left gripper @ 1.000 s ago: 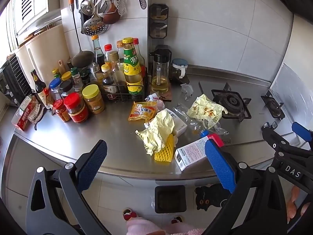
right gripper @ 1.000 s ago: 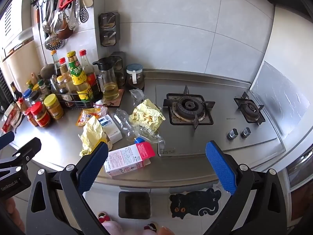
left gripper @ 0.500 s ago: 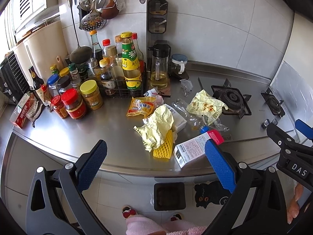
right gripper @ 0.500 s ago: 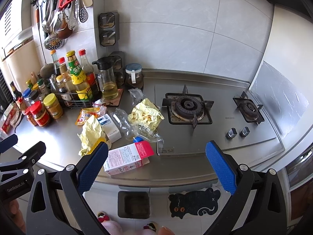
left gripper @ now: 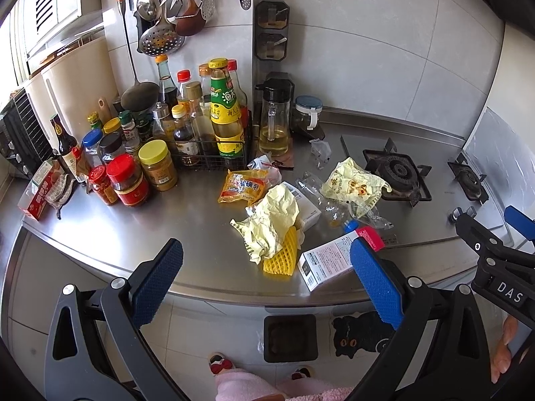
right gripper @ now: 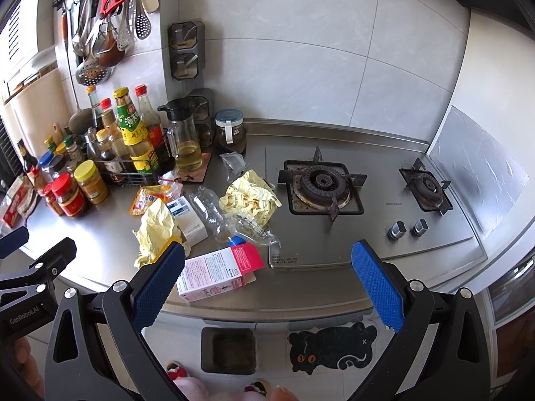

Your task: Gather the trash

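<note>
Trash lies on the steel counter [left gripper: 150,227]: a pink-and-white carton [left gripper: 331,257] [right gripper: 217,272] near the front edge, crumpled yellow paper [left gripper: 271,227] [right gripper: 155,230] over a yellow foam net [left gripper: 281,255], a white box [right gripper: 187,217], a clear crushed bottle [right gripper: 214,214], a yellow printed wrapper [left gripper: 354,187] [right gripper: 247,197] and an orange snack packet [left gripper: 242,187]. A dark bin [left gripper: 290,337] [right gripper: 229,351] stands on the floor below. My left gripper [left gripper: 264,287] and right gripper [right gripper: 264,287] are open and empty, held in front of the counter edge.
Sauce bottles and jars [left gripper: 160,153] crowd the counter's back left, with an oil jug [left gripper: 274,123]. A two-burner gas hob [right gripper: 321,187] is at the right. Utensils [left gripper: 167,16] hang on the wall. A cat mat [right gripper: 331,347] lies on the floor.
Both grippers have drifted slightly closer to the counter; the scene sits a little lower in the left view. Nothing on the counter has moved.
</note>
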`<state>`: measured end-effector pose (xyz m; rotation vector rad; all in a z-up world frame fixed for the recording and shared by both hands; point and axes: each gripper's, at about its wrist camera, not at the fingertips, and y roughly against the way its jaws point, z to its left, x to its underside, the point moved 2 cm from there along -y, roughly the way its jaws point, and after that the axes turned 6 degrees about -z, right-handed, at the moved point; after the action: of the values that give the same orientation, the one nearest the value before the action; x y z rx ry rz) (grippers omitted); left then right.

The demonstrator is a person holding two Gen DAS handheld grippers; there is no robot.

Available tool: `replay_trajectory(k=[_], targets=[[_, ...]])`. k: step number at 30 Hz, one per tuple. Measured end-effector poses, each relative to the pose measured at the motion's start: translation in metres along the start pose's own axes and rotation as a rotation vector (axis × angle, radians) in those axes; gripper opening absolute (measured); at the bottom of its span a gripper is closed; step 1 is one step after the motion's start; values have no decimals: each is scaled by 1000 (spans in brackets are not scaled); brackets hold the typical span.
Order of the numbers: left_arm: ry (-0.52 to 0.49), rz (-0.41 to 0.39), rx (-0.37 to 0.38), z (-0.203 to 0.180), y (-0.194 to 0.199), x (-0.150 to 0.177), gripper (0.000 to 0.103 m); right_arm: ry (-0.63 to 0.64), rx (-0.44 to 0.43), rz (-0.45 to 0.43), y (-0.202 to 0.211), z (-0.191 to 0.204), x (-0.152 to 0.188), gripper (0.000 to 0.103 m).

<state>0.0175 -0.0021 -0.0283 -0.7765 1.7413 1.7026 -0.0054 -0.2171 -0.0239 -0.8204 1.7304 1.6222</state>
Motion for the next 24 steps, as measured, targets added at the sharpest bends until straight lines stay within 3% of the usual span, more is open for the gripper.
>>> replay_trajectory(k=[24], targets=[[-17, -3, -17, 4, 3, -2, 95, 10, 7, 8, -8, 3, 0, 100]])
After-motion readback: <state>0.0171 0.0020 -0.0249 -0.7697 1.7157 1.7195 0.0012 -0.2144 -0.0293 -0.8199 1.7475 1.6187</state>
